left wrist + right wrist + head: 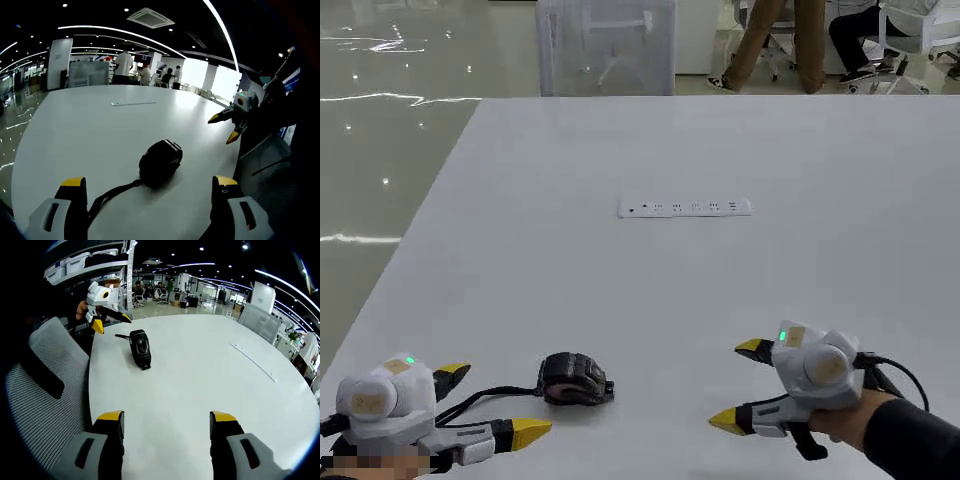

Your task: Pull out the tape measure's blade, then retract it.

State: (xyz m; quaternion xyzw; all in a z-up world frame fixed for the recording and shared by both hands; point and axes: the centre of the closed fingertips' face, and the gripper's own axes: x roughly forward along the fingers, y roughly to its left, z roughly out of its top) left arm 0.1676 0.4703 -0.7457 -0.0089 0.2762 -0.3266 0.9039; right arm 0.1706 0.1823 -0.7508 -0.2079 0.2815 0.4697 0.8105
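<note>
A black tape measure [576, 379] with a dark wrist strap lies on the white table [670, 290] near its front edge; its blade is fully in. My left gripper [495, 400] sits just left of it, open, with the tape measure [160, 162] a short way ahead between the lines of its jaws. My right gripper [740, 385] is open further right, apart from the tape measure [140, 348], and empty. The right gripper [226, 127] shows in the left gripper view, and the left gripper [107, 320] in the right gripper view.
A white power strip [684, 208] lies mid-table. A translucent bin [606, 47] stands past the far edge, with seated and standing people behind. A mesh chair [45, 385] is beside the table's near side.
</note>
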